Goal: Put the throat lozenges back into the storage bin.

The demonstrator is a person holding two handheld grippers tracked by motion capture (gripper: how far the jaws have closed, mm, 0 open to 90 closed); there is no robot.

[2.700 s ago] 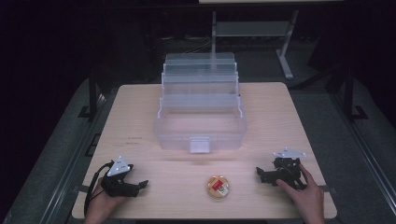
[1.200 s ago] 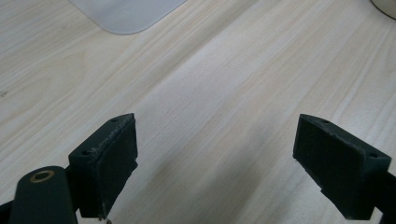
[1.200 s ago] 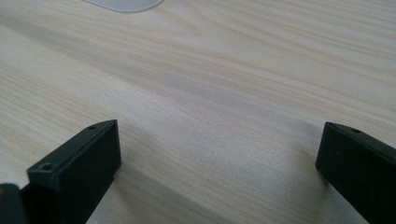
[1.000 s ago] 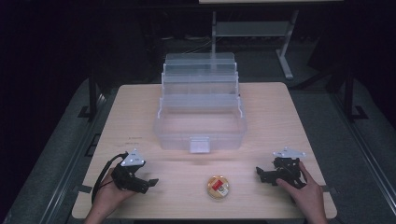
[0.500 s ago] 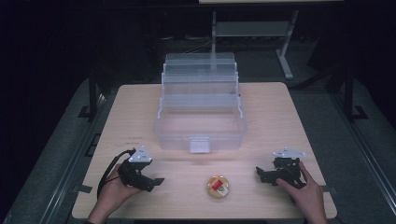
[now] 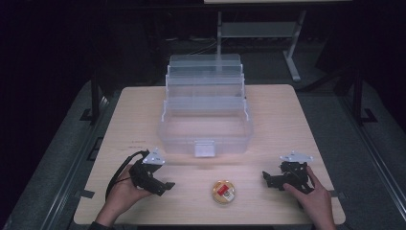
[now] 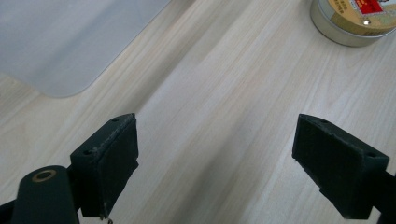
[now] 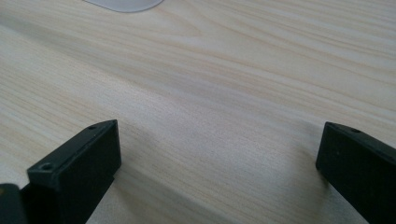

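A small round tin (image 6: pixel 223 191) with a gold and red lid lies near the front edge of the wooden table (image 6: pixel 287 120); its edge shows at the top right of the left gripper view as the tin (image 7: pixel 355 21). My left gripper (image 6: pixel 165 186) is held left of the tin, jaws wide open over bare wood (image 7: pixel 215 154). My right gripper (image 6: pixel 265 178) rests right of the tin, also open and empty (image 8: pixel 219 158). Behind the tin stands a clear plastic tiered box (image 6: pixel 206 115), lid up.
The box's front latch (image 6: pixel 204 148) faces the tin. A frosted corner of the box (image 7: pixel 70 42) appears at the left gripper view's upper left. Bare tabletop lies between the grippers and the box. A metal stand (image 6: pixel 292 52) is on the dark floor beyond the table.
My left gripper has moved right and slightly forward, from the table's front left corner toward the tin. The right gripper and the tin have stayed put.
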